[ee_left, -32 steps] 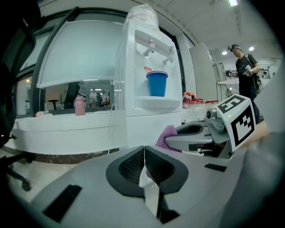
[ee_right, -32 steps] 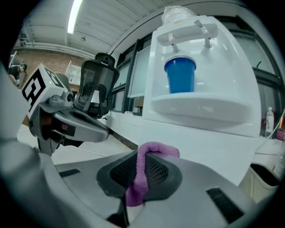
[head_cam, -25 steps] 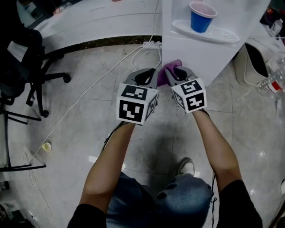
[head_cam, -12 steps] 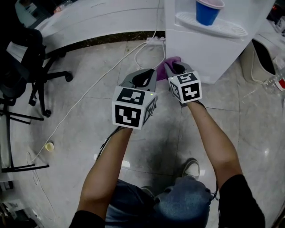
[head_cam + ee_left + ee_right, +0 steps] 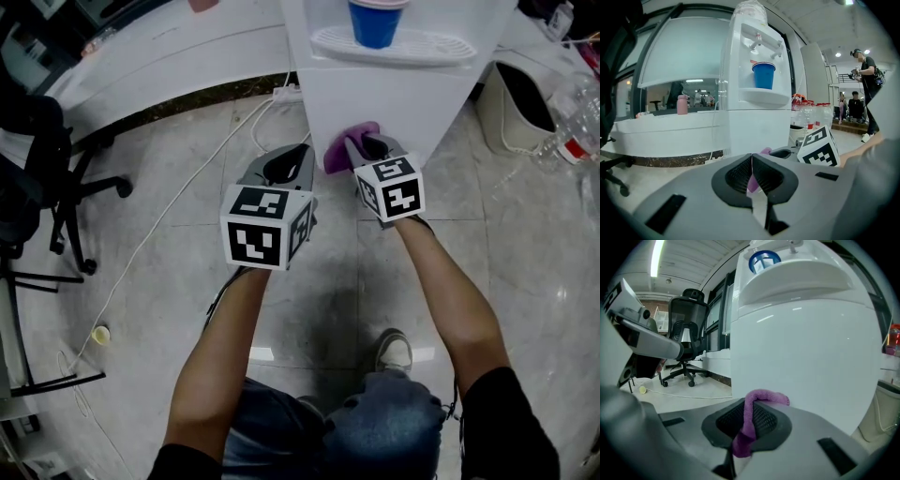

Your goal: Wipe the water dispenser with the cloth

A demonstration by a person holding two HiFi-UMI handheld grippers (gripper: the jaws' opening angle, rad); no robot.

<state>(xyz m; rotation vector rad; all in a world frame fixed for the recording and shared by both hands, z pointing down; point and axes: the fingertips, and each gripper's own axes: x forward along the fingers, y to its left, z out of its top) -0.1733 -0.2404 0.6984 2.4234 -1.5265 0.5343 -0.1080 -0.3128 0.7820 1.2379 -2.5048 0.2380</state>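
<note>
The right hand-held gripper (image 5: 749, 422) is clamped on the purple cloth (image 5: 759, 398), and a fold pokes out past the jaw tips, right up at the water dispenser (image 5: 811, 343)'s lower front panel; actual contact is too close to call. At its 9 o'clock, the left hand-held gripper (image 5: 752, 168) has its jaws pressed together on nothing. Both carry cubes of black-and-white square markers with no readable lettering. Up at 12 o'clock a blue cup (image 5: 375, 21) sits on the drip tray (image 5: 441, 45). An office chair (image 5: 47, 178) stands out at 10 o'clock.
</note>
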